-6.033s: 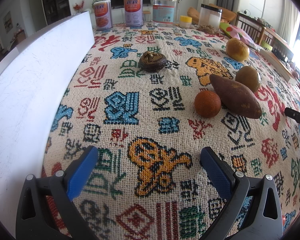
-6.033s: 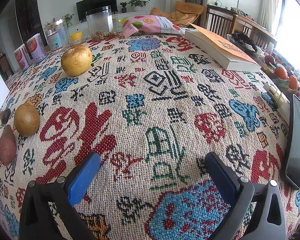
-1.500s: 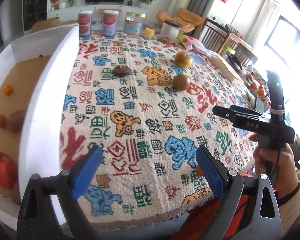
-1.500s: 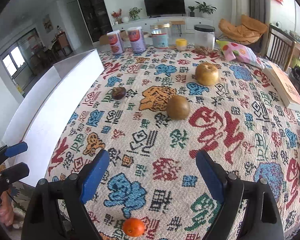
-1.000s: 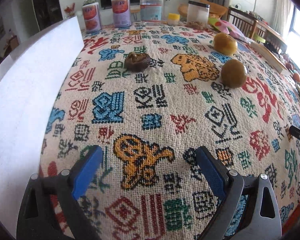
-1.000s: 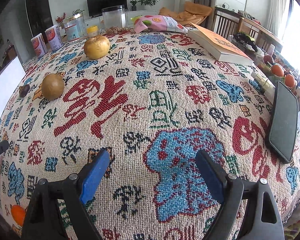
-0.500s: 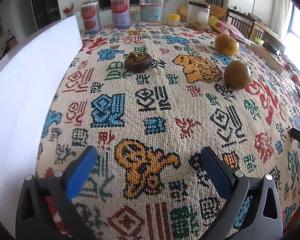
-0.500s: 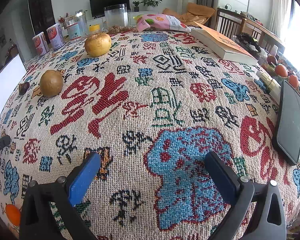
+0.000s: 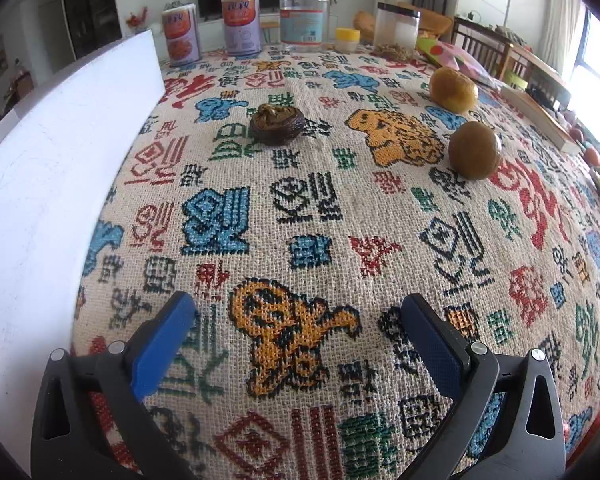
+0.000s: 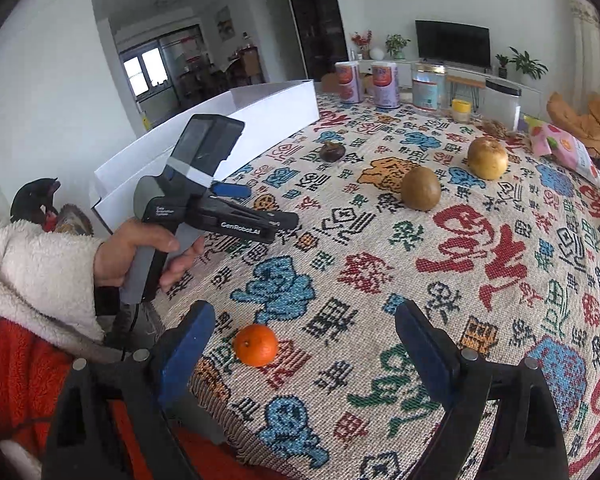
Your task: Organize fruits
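Observation:
My left gripper [image 9: 296, 320] is open and empty above the patterned tablecloth; it also shows in the right wrist view [image 10: 260, 210], held by a hand. A dark mangosteen [image 9: 277, 124] [image 10: 332, 151], a brown kiwi-like fruit [image 9: 475, 155] [image 10: 421, 188] and a yellow pear [image 9: 453, 89] [image 10: 487, 158] lie on the cloth. My right gripper [image 10: 300, 326] is open and empty, with a small orange [image 10: 256, 345] on the cloth near the table's front edge, close to its left finger. The white box [image 9: 52, 168] [image 10: 236, 120] stands at the left.
Tins [image 9: 240, 24] [image 10: 384, 79], a big can [image 9: 302, 20], a clear jar [image 9: 396, 30] and a small yellow jar [image 9: 347, 40] line the far edge. A snack bag [image 10: 560, 146] and a book [image 9: 540, 120] lie at the right. The table edge is near the orange.
The right gripper has swung round to the left and pulled back, so it now faces the orange, the left hand and the box. The left gripper has barely moved.

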`<state>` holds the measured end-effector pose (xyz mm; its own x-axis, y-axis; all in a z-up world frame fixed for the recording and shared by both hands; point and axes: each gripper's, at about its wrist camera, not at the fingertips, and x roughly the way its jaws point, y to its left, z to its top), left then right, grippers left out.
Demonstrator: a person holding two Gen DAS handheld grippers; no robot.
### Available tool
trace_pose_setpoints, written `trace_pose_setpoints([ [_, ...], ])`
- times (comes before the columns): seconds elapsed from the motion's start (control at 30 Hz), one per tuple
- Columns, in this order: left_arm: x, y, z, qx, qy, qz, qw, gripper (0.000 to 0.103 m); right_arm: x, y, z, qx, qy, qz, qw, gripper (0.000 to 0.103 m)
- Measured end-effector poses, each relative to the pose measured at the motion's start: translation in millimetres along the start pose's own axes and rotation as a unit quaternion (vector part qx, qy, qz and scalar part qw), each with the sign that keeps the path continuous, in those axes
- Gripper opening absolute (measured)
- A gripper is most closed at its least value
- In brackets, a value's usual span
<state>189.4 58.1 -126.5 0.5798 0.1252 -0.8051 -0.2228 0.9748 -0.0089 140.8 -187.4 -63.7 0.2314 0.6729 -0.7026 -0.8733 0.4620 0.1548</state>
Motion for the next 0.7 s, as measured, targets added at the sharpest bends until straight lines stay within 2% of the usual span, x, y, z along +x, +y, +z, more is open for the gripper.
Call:
trace_pose_setpoints([
  [0.03, 0.1, -0.1, 0.1, 0.0, 0.0, 0.0, 1.0, 0.102, 9.0, 10.1, 1.3, -0.017, 0.02, 0.009, 1.0, 0.088],
  [0.1, 0.1, 0.1, -0.1, 0.0, 0.0, 0.0, 1.0, 0.102, 33.6, 21.3, 0.4, -0.039, 0.075, 0.02, 0.996, 0.074],
  [0.13, 0.1, 0.1, -0.1, 0.0, 0.0, 0.0, 1.0, 0.102, 45.0, 23.8, -2.6, -0.045, 0.099, 0.023, 0.994, 0.061],
  [0.17, 0.1, 0.2, -0.2, 0.0, 0.0, 0.0, 1.0, 0.102, 53.7, 25.7, -7.5, -0.049, 0.118, 0.025, 0.992, 0.055],
  [0.23, 0.2, 0.1, -0.2, 0.0, 0.0, 0.0, 1.0, 0.102, 66.2, 27.6, -11.4, -0.058, 0.138, 0.021, 0.989, 0.054],
  [0.33, 0.2, 0.3, -0.2, 0.0, 0.0, 0.0, 1.0, 0.102, 70.3, 28.1, -13.1, -0.068, 0.146, 0.02, 0.987, 0.053],
  [0.4, 0.1, 0.3, -0.2, 0.0, 0.0, 0.0, 1.0, 0.102, 75.6, 31.2, -16.1, -0.08, 0.16, 0.015, 0.984, 0.036],
  [0.43, 0.1, 0.3, -0.2, 0.0, 0.0, 0.0, 1.0, 0.102, 77.0, 31.2, -17.0, -0.082, 0.165, 0.011, 0.983, 0.032],
  [0.57, 0.1, 0.3, -0.1, 0.0, 0.0, 0.0, 1.0, 0.102, 67.0, 17.7, -11.1, -0.058, 0.139, 0.004, 0.989, 0.031],
  [0.63, 0.0, 0.3, -0.2, 0.0, 0.0, 0.0, 1.0, 0.102, 57.0, -2.9, -4.0, -0.022, 0.105, -0.024, 0.994, 0.031],
  [0.7, 0.1, 0.4, -0.2, 0.0, 0.0, 0.0, 1.0, 0.103, 51.7, -38.4, 3.1, 0.035, 0.077, -0.069, 0.994, 0.031],
])
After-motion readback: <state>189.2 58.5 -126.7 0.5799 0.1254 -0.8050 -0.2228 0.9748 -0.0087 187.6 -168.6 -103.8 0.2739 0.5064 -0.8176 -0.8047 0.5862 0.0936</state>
